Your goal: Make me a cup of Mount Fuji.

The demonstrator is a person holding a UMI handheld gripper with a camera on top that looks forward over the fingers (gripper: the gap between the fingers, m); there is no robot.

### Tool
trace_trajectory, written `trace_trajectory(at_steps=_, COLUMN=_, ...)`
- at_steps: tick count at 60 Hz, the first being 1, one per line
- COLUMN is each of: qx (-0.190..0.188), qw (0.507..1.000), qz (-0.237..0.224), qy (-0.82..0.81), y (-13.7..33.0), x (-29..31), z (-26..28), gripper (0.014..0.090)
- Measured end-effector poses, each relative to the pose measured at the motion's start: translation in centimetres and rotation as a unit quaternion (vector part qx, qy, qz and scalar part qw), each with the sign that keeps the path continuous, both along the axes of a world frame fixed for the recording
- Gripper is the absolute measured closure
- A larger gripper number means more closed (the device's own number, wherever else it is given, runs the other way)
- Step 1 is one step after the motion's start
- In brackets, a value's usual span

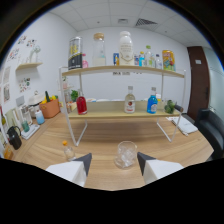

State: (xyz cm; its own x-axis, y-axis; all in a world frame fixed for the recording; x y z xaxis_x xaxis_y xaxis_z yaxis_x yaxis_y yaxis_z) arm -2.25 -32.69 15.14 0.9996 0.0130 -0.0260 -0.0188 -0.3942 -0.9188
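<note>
Gripper view: labels unreadable; gripper [114, 161] agape

Clear glass [125, 153] on light wood-grain table [105, 137]; red bottle [81, 105], blue bottle [152, 104], white shelf frame [70, 115].

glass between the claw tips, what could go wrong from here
The glass stands between the open claw tips with gaps either side, so an off-centre close could tip or push it. The small bottle just beyond the left tip might get knocked. Reaching for the shelf bottles means clearing its white frame.
</note>
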Motion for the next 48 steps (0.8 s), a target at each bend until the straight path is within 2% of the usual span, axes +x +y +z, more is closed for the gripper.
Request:
trace_trajectory(at_steps=8, qx=-0.004, qw=1.0, qz=-0.02, qy=-0.001, y=-0.1, x=4.3, z=0.0, gripper=0.0197)
trace_trajectory(at_steps=15, qx=0.02, qw=1.0, qz=-0.024, qy=0.001, y=1.7, x=6.8, z=2.3, gripper=0.0192)
trace_trajectory(at_steps=29, qx=0.078, qw=0.997, qz=-0.012, qy=0.005, y=9.9, x=10.3, z=7.5, gripper=0.0192)
trace_trajectory(at_steps=39, qx=0.09, qw=0.996, qz=-0.015, qy=-0.012, y=16.0, x=13.2, z=7.7, gripper=0.02)
trace_trajectory(at_steps=42, qx=0.088, qw=0.996, qz=-0.01, qy=-0.015, y=17.6, x=13.7, z=7.3, gripper=0.0221)
trace_trajectory(at_steps=48, qx=0.075, qw=0.997, qz=-0.003, qy=-0.015, y=20.1, x=14.5, z=6.0, gripper=0.0322)
